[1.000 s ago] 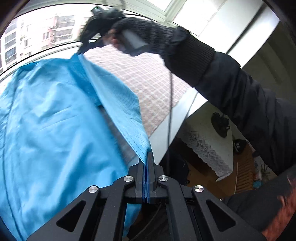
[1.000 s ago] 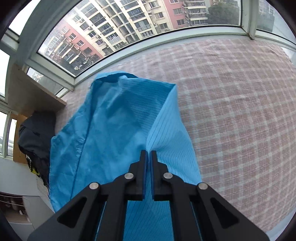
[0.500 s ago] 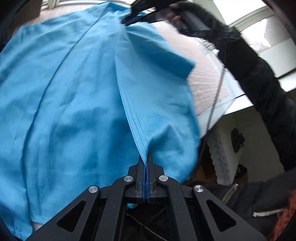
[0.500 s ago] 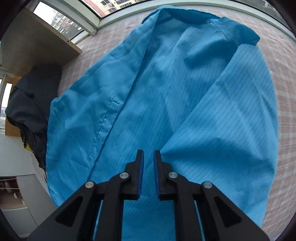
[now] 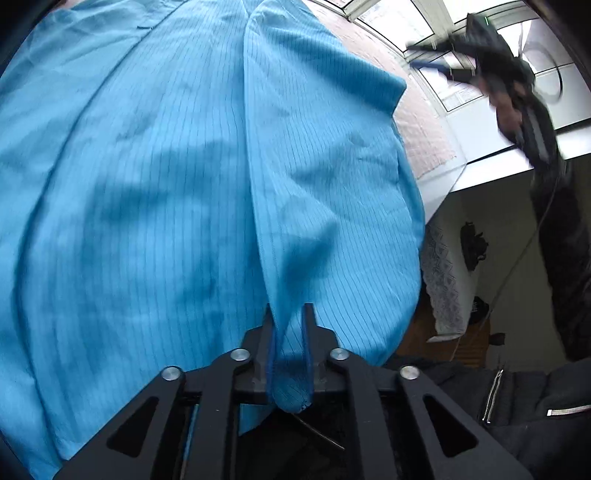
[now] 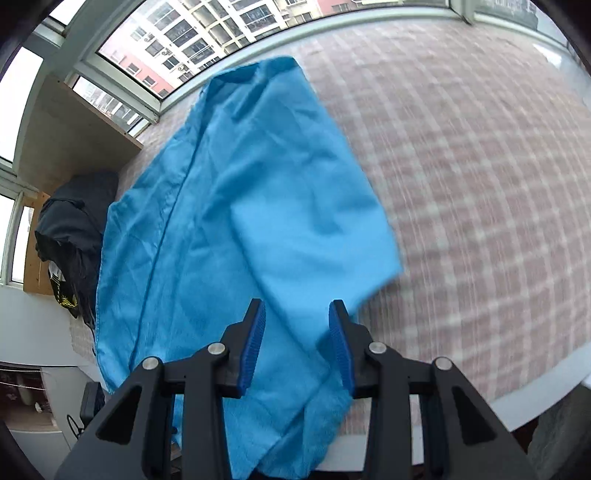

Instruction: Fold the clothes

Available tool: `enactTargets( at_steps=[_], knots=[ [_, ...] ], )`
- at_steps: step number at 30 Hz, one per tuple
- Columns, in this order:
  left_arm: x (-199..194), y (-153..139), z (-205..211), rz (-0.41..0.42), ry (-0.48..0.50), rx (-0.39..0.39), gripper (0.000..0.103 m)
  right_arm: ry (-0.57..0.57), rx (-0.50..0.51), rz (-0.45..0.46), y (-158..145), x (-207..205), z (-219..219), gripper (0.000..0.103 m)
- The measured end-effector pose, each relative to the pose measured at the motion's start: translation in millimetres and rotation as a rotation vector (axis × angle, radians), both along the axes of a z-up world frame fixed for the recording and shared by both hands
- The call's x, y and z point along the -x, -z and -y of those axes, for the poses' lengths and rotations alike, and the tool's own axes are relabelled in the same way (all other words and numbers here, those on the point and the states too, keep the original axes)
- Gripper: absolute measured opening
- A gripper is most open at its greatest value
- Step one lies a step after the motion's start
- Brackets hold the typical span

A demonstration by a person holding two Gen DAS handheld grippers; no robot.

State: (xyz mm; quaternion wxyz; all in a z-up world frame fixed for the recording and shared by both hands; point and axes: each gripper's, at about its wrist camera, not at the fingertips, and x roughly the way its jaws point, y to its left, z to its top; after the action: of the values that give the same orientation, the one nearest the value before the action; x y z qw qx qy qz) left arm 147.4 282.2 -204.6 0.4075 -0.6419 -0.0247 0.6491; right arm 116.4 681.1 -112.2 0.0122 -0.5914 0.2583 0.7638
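A bright blue pinstriped garment [image 5: 166,184] lies spread on the pink checked tabletop [image 6: 461,166], one side panel folded over its middle. The left gripper [image 5: 288,314] sits low at the near hem. Its jaws are opening, and a loose loop of the folded edge hangs between the pads without being pressed. In the right wrist view the right gripper [image 6: 297,306] hovers above the garment [image 6: 240,221] with its jaws opening and nothing between them. In the left wrist view the right gripper [image 5: 424,55] shows as a blur, lifted clear at the upper right in a gloved hand [image 5: 506,85].
A dark heap of clothing or a bag [image 6: 70,221] sits at the table's left end below a wooden board [image 6: 74,129]. Windows [image 6: 221,29] run along the far side. The table's near edge [image 6: 517,402] is close. A dark sleeve [image 5: 569,258] crosses on the right.
The right gripper let go of the folded panel and swung up and away to the right. The panel now lies flat. The left gripper's jaws have parted around the hem.
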Motion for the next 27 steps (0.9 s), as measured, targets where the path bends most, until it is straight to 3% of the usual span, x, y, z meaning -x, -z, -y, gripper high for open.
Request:
enactTargets(
  at_steps=[3,10,15,21,25,27],
  knots=[
    [-5,4,-8,-0.007,0.044,0.019,0.016,0.008,0.054,0.031,30,-32,14,0.036],
    [-24,4,-13,0.004,0.132,0.040,0.010,-0.012,0.073,0.084,74,-44,47,0.036],
    [-40,-2,-2,-0.029,0.149,0.061,0.010,0.010,0.046,0.067,64,-49,35,0.036],
    [-37,-17,1,-0.075,0.100,0.039,0.010,0.084,0.037,0.022,56,-11,11,0.036],
    [-45,-17,3,-0.088,0.102,0.062,0.010,0.069,0.232,0.092,82,2,14,0.036],
    [-48,-20,5,-0.097,0.090,0.065,0.010,0.035,0.280,0.059,77,-9,19,0.036]
  ],
)
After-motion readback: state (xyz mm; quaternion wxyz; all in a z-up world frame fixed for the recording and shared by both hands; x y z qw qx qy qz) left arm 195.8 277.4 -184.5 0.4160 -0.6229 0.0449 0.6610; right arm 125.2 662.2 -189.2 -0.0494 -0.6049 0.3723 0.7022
